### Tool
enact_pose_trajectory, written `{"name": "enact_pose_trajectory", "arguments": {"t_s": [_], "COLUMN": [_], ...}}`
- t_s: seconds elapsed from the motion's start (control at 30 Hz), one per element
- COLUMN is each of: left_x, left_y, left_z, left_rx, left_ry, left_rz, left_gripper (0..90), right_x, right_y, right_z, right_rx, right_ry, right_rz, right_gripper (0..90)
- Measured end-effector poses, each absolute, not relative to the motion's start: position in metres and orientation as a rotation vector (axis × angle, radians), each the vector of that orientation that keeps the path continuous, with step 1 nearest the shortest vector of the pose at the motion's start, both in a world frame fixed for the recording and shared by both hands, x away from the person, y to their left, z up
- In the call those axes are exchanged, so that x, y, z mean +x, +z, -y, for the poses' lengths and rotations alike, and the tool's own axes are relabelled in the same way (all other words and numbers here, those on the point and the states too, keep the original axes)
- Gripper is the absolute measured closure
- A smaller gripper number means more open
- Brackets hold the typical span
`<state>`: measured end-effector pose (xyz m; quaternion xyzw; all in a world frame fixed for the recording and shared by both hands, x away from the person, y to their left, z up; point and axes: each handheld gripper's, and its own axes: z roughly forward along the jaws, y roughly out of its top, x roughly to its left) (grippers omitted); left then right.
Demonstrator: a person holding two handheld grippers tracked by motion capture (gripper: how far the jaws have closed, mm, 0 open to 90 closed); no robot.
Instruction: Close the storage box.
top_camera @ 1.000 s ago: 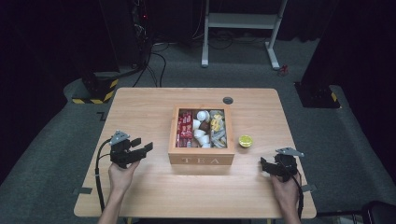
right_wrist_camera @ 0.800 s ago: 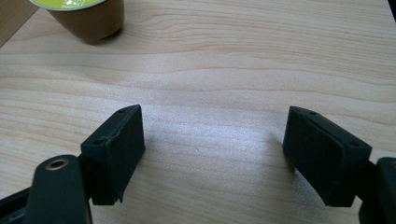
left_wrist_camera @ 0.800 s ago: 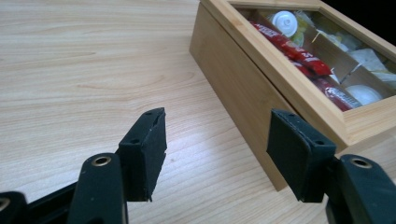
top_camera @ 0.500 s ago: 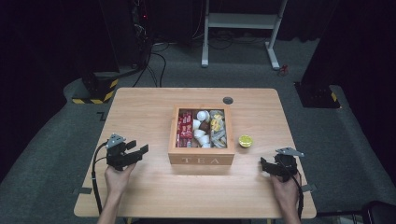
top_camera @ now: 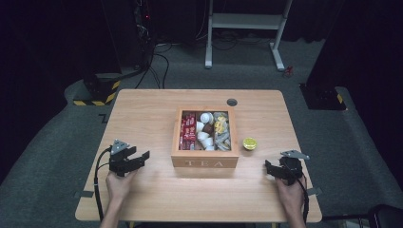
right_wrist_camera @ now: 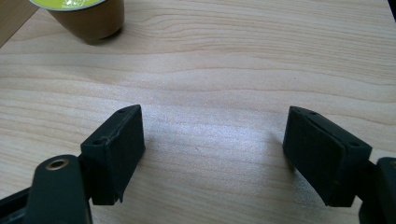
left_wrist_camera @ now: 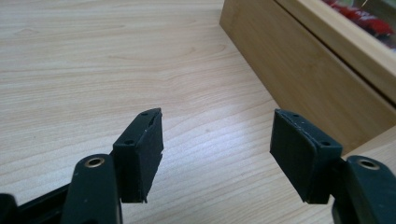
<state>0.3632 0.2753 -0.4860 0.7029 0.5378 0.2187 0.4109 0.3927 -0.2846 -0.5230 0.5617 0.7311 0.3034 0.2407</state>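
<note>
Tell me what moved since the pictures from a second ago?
The left gripper slid a little toward the person's edge of the table, and its jaws have just been opening, with nothing between them. The right gripper stayed put, open and empty. The tea box and the yellow-topped capsule beside it did not move.

Wooden tea box [top_camera: 205,162] mid-counter [top_camera: 142,109], packed with sachets; yellow-lidded capsule [top_camera: 249,143] just right of it. Left tongs [top_camera: 138,158] and right tongs [top_camera: 272,169] apart, flanking, both empty.
</note>
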Motion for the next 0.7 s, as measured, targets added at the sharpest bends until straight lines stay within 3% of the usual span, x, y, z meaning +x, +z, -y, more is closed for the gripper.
{"name": "enact_pose_trajectory", "arguments": {"t_s": [0.7], "left_x": [0.370], "left_y": [-0.520], "left_z": [-0.272], "left_rx": [1.817], "left_ry": [0.580], "left_rz": [-1.454], "left_gripper": [35.1], "right_x": [0.393], "right_y": [-0.523], "right_z": [0.285], "right_rx": [1.537], "right_ry": [0.829], "right_rz": [-2.000], "right_gripper": [20.7]}}
